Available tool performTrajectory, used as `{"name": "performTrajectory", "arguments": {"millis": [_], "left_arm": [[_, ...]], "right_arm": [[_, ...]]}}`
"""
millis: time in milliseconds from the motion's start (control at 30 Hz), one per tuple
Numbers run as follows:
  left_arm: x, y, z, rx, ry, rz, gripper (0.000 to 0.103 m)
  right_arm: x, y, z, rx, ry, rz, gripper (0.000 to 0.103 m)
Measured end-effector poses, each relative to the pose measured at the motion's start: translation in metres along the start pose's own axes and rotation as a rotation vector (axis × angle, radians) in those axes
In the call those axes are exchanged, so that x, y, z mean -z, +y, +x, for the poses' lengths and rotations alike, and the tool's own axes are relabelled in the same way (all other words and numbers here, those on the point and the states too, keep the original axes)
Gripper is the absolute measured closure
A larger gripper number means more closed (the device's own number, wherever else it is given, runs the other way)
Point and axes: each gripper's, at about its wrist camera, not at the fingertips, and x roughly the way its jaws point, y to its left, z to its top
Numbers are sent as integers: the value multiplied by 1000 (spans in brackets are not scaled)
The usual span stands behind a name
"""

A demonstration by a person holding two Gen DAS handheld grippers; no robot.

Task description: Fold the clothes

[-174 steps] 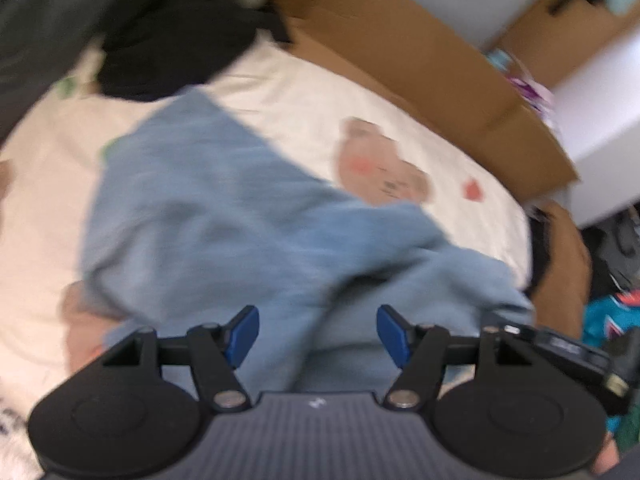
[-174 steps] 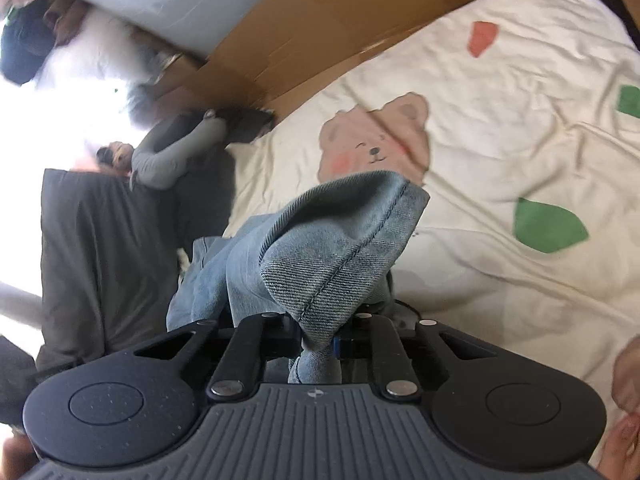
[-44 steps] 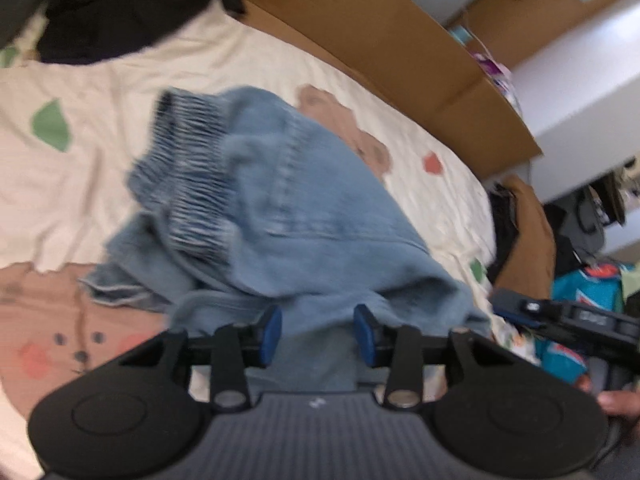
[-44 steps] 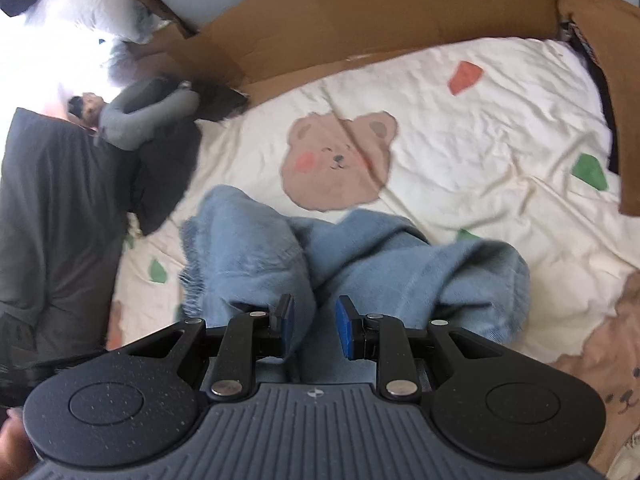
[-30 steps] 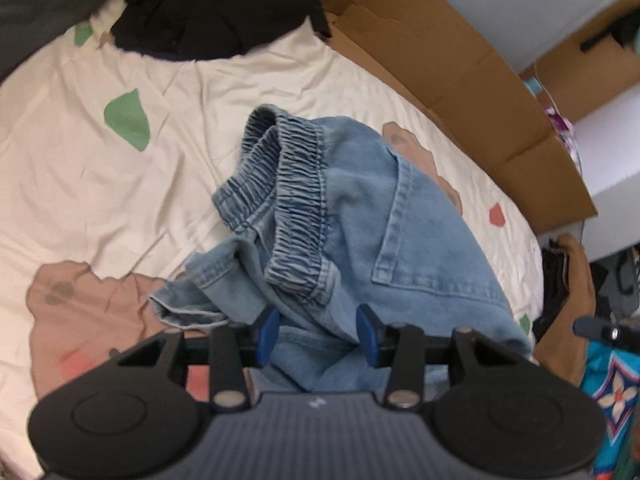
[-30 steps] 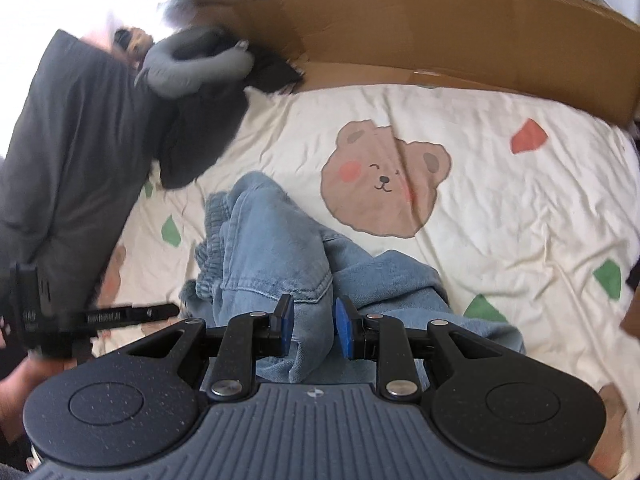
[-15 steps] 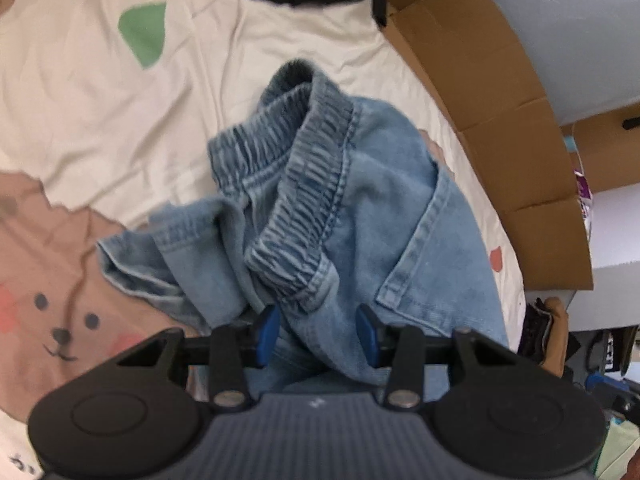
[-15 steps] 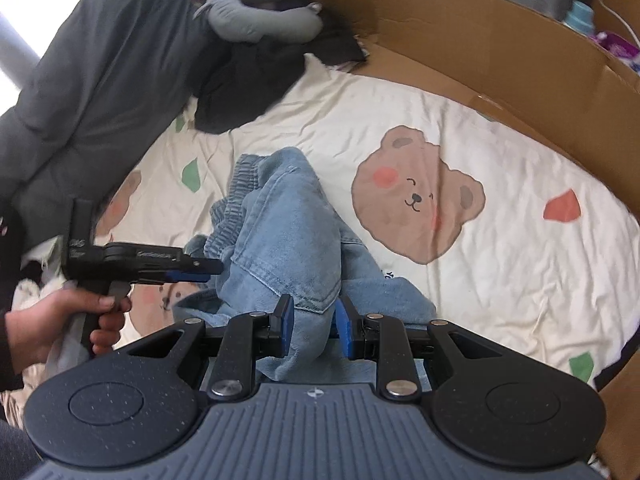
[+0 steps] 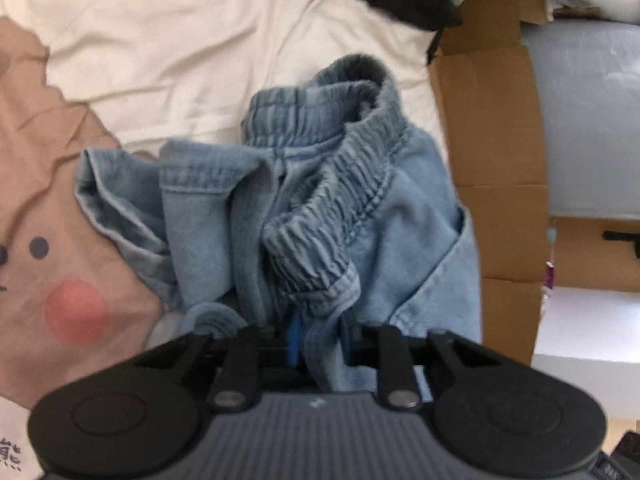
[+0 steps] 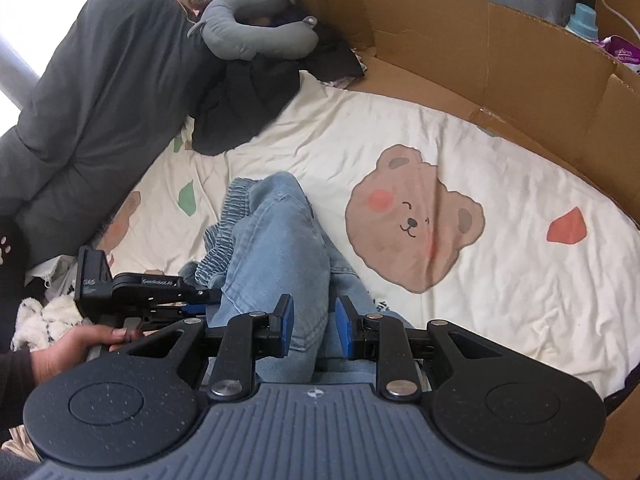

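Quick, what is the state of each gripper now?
Left gripper: jaws closing on the denim shorts.
Right gripper: shut on the denim shorts.

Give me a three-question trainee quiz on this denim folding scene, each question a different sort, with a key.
1. True or false: the denim garment lies on a plain white sheet.
2. The right gripper has between its fingers: A) denim, B) the grey neck pillow, C) nothing.
3. Fill in: the left gripper meets the garment near its elastic ____.

Key
1. False: the bedsheet carries bear prints.
2. A
3. waistband
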Motion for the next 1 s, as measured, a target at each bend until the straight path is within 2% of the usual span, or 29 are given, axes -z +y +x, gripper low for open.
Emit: {"name": "performTrajectory", "arguments": {"millis": [267, 533, 767, 933, 1000], "left_arm": [[2, -38, -29, 22, -54, 80, 91], [11, -97, -46, 55, -91, 230, 92], [14, -148, -47, 64, -57, 339, 93], [24, -175, -34, 73, -30, 386, 93], [29, -184, -28, 75, -18, 398, 93]], "right_arm": [[-2, 16, 5, -40, -4, -65, 78], [3, 44, 5, -61, -2, -188, 78], [1, 55, -4, -59, -48, -280, 78], [2, 56, -13, -61, -98, -310, 78], [2, 59, -16, -62, -114, -327, 70]]}}
